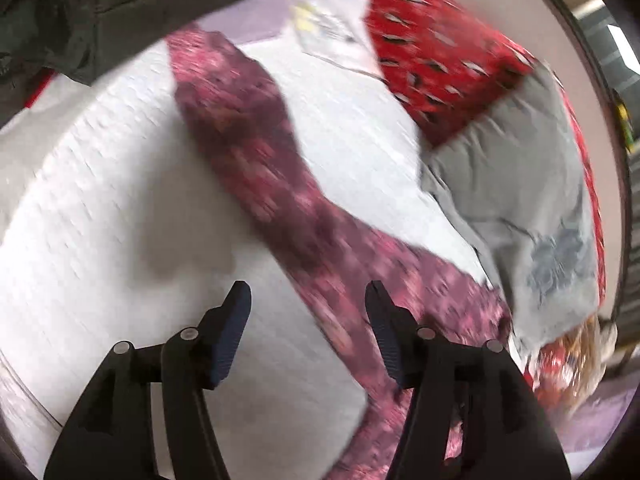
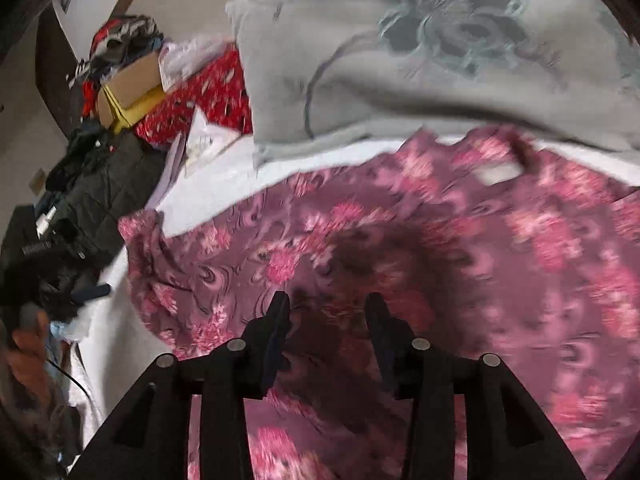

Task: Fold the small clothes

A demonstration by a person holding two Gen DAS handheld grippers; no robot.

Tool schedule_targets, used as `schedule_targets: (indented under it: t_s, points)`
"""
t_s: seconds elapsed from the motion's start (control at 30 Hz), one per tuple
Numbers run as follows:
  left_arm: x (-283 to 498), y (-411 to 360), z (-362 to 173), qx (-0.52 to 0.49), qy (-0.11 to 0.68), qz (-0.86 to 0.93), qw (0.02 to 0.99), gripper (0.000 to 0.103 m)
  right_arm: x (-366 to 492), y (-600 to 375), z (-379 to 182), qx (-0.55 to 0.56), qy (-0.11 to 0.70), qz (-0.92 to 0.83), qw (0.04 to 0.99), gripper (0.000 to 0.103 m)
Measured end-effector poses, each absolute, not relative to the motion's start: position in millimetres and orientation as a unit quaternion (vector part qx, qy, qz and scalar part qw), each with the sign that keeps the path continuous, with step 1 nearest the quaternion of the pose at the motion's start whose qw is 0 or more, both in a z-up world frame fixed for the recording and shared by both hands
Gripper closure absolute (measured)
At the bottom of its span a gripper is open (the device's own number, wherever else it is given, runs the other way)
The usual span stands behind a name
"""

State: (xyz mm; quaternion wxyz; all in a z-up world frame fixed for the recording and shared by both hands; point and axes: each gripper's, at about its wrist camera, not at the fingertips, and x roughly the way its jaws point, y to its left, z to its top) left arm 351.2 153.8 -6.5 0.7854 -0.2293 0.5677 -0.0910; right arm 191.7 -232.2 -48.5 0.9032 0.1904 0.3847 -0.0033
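A purple garment with a pink flower print (image 1: pixel 256 160) lies spread on a white quilted bed cover (image 1: pixel 100 200). In the left wrist view it runs as a long strip from the upper left to the lower right. My left gripper (image 1: pixel 308 300) is open and empty, above the cover at the strip's edge. In the right wrist view the same garment (image 2: pixel 440 240) fills the middle and right. My right gripper (image 2: pixel 326 308) is open and empty, close above the cloth. Both views are blurred by motion.
A grey pillow with a flower motif (image 2: pixel 400 60) lies beyond the garment, also in the left wrist view (image 1: pixel 520 200). A red patterned blanket (image 1: pixel 432 60), papers (image 1: pixel 332 28), a dark jacket (image 2: pixel 100 184) and a cardboard box (image 2: pixel 132 84) with clothes ring the bed.
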Motion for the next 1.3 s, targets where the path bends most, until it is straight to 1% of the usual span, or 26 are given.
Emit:
schedule_targets:
  t_s: [0.03, 0.1, 0.13, 0.17, 0.2, 0.23, 0.27, 0.3, 0.33, 0.37, 0.4, 0.53, 0.67, 0.73, 0.77, 0.83, 0.87, 0.9, 1.0, 1.13, 1.2, 1.23, 1.27, 1.3]
  points:
    - [357.8, 159.7, -10.1, -0.232, 0.569, -0.084, 0.784, 0.045, 193.2, -231.2, -55.5, 0.185, 0.387, -0.009, 0.903, 0.057]
    - [371.2, 165.9, -20.9, -0.248, 0.574, -0.076, 0.776, 0.045, 182.7, -221.6, -63.1, 0.153, 0.346, -0.015, 0.926, 0.053]
    - [377.3, 167.7, -26.1, -0.259, 0.579, -0.073, 0.769, 0.045, 180.2, -217.3, -64.2, 0.14, 0.34, -0.02, 0.93, 0.052]
    - [383.0, 168.4, -31.5, -0.27, 0.584, -0.071, 0.762, 0.045, 180.1, -215.0, -63.4, 0.132, 0.34, -0.023, 0.931, 0.05]
    - [387.9, 165.9, -36.9, -0.278, 0.589, -0.068, 0.756, 0.045, 181.0, -213.7, -62.9, 0.128, 0.344, -0.02, 0.93, 0.043]
    - [391.3, 161.6, -41.2, -0.283, 0.593, -0.067, 0.751, 0.045, 181.2, -212.4, -62.6, 0.124, 0.343, -0.014, 0.931, 0.041]
    - [393.5, 153.0, -42.2, -0.28, 0.593, -0.067, 0.752, 0.046, 181.3, -210.4, -62.5, 0.12, 0.343, -0.012, 0.932, 0.041]
    - [392.5, 149.0, -39.6, -0.272, 0.587, -0.066, 0.759, 0.053, 180.8, -209.1, -62.8, 0.117, 0.342, -0.014, 0.932, 0.04]
    - [389.7, 145.8, -35.8, -0.262, 0.577, -0.066, 0.771, 0.065, 182.7, -208.4, -62.3, 0.115, 0.342, -0.015, 0.932, 0.04]
    - [388.6, 143.9, -33.3, -0.258, 0.572, -0.071, 0.776, 0.092, 182.3, -208.4, -62.3, 0.114, 0.341, -0.015, 0.933, 0.04]
    - [386.9, 145.7, -32.5, -0.26, 0.569, -0.075, 0.776, 0.096, 181.7, -209.0, -62.2, 0.115, 0.341, -0.015, 0.933, 0.04]
    - [363.7, 173.3, -37.6, -0.233, 0.569, -0.048, 0.787, 0.096, 184.5, -207.8, -63.8, 0.12, 0.339, -0.012, 0.933, 0.04]
    - [332.4, 208.9, -41.6, -0.272, 0.559, -0.066, 0.781, 0.096, 183.6, -208.5, -64.1, 0.119, 0.339, -0.012, 0.933, 0.04]
    - [327.4, 222.5, -30.6, -0.276, 0.538, -0.061, 0.794, 0.096, 183.1, -208.7, -64.2, 0.118, 0.338, -0.011, 0.933, 0.039]
    - [330.2, 228.8, -24.3, -0.28, 0.528, -0.059, 0.8, 0.094, 182.9, -208.9, -64.4, 0.118, 0.338, -0.011, 0.934, 0.039]
    - [342.8, 234.4, -17.8, -0.289, 0.524, -0.058, 0.799, 0.076, 182.9, -208.1, -64.5, 0.115, 0.338, -0.012, 0.934, 0.039]
    - [351.6, 235.7, -16.4, -0.297, 0.525, -0.054, 0.796, 0.054, 182.8, -208.0, -64.6, 0.115, 0.338, -0.012, 0.934, 0.039]
    - [359.8, 234.8, -16.7, -0.302, 0.527, -0.051, 0.793, 0.04, 182.7, -208.3, -64.9, 0.115, 0.338, -0.012, 0.934, 0.039]
    - [383.1, 227.4, -23.5, -0.309, 0.533, -0.041, 0.786, 0.039, 182.4, -208.3, -64.5, 0.117, 0.338, -0.011, 0.934, 0.038]
    - [407.4, 213.6, -51.3, -0.306, 0.564, -0.011, 0.767, 0.039, 182.1, -210.7, -65.3, 0.126, 0.335, -0.004, 0.934, 0.038]
    - [413.7, 210.9, -61.1, -0.312, 0.562, 0.006, 0.766, 0.039, 181.8, -211.9, -65.7, 0.131, 0.332, -0.002, 0.934, 0.037]
    - [415.7, 209.5, -59.6, -0.311, 0.55, 0.013, 0.775, 0.041, 181.5, -212.8, -65.9, 0.134, 0.331, 0.001, 0.934, 0.037]
    - [417.9, 206.9, -57.9, -0.308, 0.543, 0.015, 0.781, 0.049, 181.2, -213.9, -66.1, 0.137, 0.33, 0.003, 0.934, 0.037]
    - [420.5, 205.3, -57.2, -0.304, 0.541, 0.013, 0.785, 0.085, 181.0, -214.6, -66.2, 0.14, 0.329, 0.005, 0.934, 0.037]
